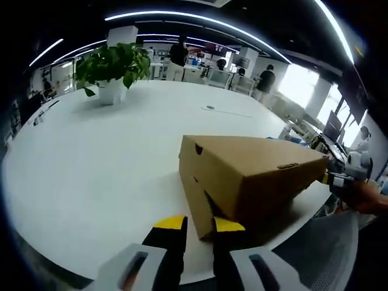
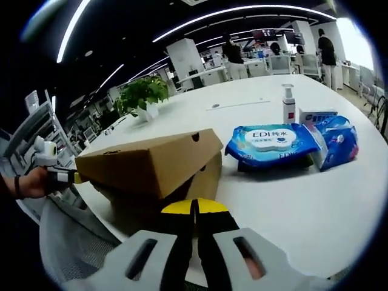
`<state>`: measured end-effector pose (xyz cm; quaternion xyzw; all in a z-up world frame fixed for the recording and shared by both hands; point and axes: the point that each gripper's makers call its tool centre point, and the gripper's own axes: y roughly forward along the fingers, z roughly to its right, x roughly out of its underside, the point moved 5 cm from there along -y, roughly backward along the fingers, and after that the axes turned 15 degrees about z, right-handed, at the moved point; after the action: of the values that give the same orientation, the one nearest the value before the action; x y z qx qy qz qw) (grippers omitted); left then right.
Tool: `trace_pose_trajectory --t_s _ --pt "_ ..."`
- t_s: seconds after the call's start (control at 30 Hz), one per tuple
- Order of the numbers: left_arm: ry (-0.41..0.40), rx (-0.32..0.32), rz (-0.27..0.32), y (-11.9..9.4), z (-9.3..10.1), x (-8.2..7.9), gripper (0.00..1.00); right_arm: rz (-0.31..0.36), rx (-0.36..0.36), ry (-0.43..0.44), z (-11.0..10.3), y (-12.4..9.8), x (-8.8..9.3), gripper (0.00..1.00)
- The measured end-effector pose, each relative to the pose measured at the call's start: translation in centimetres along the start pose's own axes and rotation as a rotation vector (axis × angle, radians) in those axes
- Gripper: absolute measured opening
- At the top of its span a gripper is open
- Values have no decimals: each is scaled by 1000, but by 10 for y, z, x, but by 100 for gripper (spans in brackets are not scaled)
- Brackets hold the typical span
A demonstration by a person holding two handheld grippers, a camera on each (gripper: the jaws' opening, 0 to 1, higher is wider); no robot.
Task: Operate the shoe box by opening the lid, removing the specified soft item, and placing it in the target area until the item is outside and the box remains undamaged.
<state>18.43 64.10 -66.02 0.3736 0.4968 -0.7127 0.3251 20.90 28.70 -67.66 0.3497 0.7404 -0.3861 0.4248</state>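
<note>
- The left gripper [image 1: 197, 225] stood at the near corner of the shoe box [image 1: 242, 176], its yellow-tipped fingers [image 1: 170, 223] a narrow gap apart and gripping nothing; probably placed to steady the base.
- The right gripper [image 2: 195, 207] sat at the opposite end, fingers pressed together, just under the raised lid [image 2: 145, 160]; whether they pinched its edge I could not tell.
- The lid was tilted up over the box, likely mid-opening; the soft item inside was hidden.
- Beyond the right fingers, to their right, lay a wet wipes pack [image 2: 276, 142] and a pump bottle [image 2: 288, 104], well apart from the box.
- Farthest on the white table [image 1: 91, 157] stood a potted plant [image 1: 114, 70].
</note>
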Motion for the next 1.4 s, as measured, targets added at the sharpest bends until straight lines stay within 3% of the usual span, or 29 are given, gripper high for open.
trace_pose_trajectory --t_s 0.17,0.47,0.57,0.67,0.77,1.03,1.1,1.17,1.4 --pt "-35 -16 23 -4 -5 -5 15 -14 11 -10 1 -1 2 0" --pt "-104 -10 60 -4 -7 -11 17 18 28 17 8 -8 -9 0" --pt "-151 15 82 -2 -5 -14 19 52 3 78 3 -8 -17 2" --pt "-207 47 101 0 -2 -18 23 100 -17 164 -1 -6 -26 12" --pt "-228 77 73 5 2 -12 26 95 -36 189 -5 -3 -24 20" --pt "-232 108 7 21 14 -1 25 -11 -52 180 -14 12 2 21" --pt "-225 106 -17 24 14 3 26 -34 -24 152 -12 14 8 22" --pt "-254 106 -4 26 11 -1 26 -12 -23 185 -11 17 4 22" --pt "-255 109 1 47 5 -15 26 -11 -10 160 -3 47 -9 22"
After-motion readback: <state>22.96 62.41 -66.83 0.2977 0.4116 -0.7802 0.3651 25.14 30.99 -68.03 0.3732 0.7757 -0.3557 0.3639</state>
